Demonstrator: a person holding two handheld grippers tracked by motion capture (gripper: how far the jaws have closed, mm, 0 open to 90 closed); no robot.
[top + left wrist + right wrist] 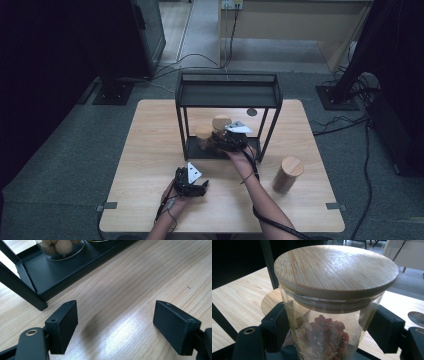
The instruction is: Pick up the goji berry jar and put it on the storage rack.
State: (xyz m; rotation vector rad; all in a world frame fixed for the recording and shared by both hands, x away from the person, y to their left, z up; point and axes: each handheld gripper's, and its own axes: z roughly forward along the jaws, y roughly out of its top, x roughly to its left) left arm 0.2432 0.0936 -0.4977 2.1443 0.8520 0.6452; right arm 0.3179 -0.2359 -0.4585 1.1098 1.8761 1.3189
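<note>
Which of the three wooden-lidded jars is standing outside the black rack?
The jar alone on the table's right side. The other two sit on the rack's bottom shelf, one between the right claw's jaws.

Clear glass jar (329, 332), bamboo lid (335, 268), matt-black tongs (329, 327).

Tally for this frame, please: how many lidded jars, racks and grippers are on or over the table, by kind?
Glass jars with bamboo lids: 3, two in the rack, including the jar of red dried fruit and another jar, plus one jar on the table
Black metal rack: 1
Grippers: 2, left gripper, right gripper
Total: 6
</note>
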